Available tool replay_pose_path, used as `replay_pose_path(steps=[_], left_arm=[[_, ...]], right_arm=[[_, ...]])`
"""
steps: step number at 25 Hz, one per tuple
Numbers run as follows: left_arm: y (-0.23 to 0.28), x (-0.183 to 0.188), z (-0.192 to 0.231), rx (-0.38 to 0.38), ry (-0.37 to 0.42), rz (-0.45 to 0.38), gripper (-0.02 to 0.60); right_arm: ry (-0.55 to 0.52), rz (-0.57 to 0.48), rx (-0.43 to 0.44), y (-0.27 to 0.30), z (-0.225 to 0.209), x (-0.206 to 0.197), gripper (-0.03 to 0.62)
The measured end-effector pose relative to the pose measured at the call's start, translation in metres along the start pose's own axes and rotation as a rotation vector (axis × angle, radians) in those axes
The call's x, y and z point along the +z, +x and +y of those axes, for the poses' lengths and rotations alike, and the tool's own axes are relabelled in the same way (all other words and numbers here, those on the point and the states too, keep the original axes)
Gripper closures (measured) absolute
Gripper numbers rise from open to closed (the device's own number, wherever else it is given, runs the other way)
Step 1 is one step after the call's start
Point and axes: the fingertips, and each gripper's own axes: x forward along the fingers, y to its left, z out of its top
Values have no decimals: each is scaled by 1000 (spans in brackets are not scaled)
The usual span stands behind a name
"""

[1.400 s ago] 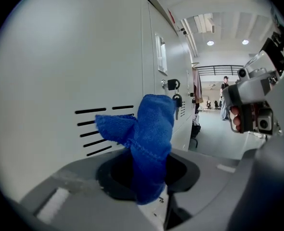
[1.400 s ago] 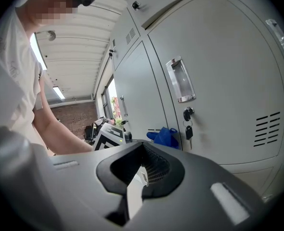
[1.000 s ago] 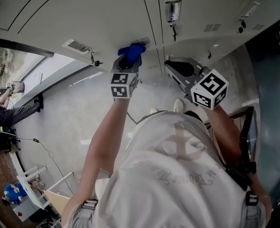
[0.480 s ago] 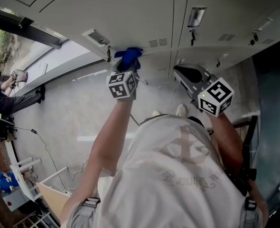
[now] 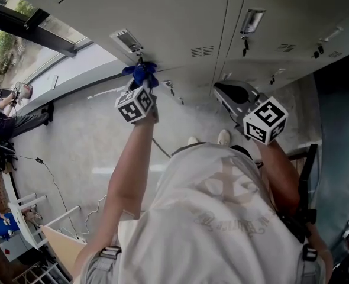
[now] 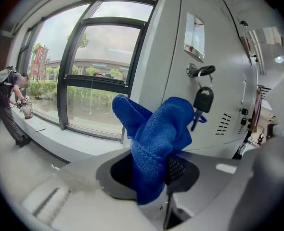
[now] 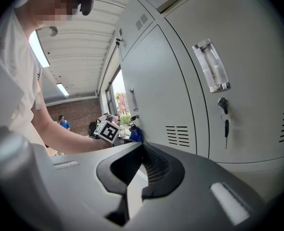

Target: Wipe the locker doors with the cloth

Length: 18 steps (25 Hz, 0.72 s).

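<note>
Cloth: blue and bunched, the cloth [image 6: 156,143] [image 5: 140,73] is pinched in our left gripper [image 6: 151,170] [image 5: 138,83], with two lobes sticking up past the jaws. It sits at the end door [image 6: 219,47] [image 5: 174,22], below the label holder [image 6: 194,28] and just beside the hanging key [image 6: 203,100]. We cannot tell whether it presses on the metal.

Left gripper: the jaws are clamped on the cloth's lower fold. We hold it up to the door on an outstretched bare arm [image 5: 127,170].

End door: pale grey, with vents [image 6: 226,121] [image 5: 201,51] to the right of the key. From the right gripper view we see the cloth [image 7: 135,134] close against this door [image 7: 154,81].

Right gripper: the jaws of our right gripper [image 7: 132,170] [image 5: 222,89] are together with nothing between them. It is well apart from the cloth and points at the next door [image 7: 257,57] [image 5: 293,10].

Next door: the same grey, carrying a clear holder [image 7: 212,66] and a second key [image 7: 225,124] hanging from its lock.

Around: a big window [image 6: 94,71] stands just left of the end door, and a person [image 6: 9,100] bends over beside it.
</note>
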Motion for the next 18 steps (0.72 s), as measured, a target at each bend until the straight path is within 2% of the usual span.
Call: replay_pose_path(steps=[2, 5, 9, 18], left_arm=[[0, 3, 14, 3, 9, -9, 459], [-11, 29, 43, 35, 63, -60, 459], [-25, 26, 33, 29, 97, -71, 459], [-61, 42, -1, -171, 139, -205, 457]], right_arm=[[-12, -12, -4, 11, 1, -1, 588], [-31, -35, 32, 39, 10, 6, 588], [-24, 1, 45, 35, 26, 2, 588], [-49, 9, 13, 34, 33, -1, 588]])
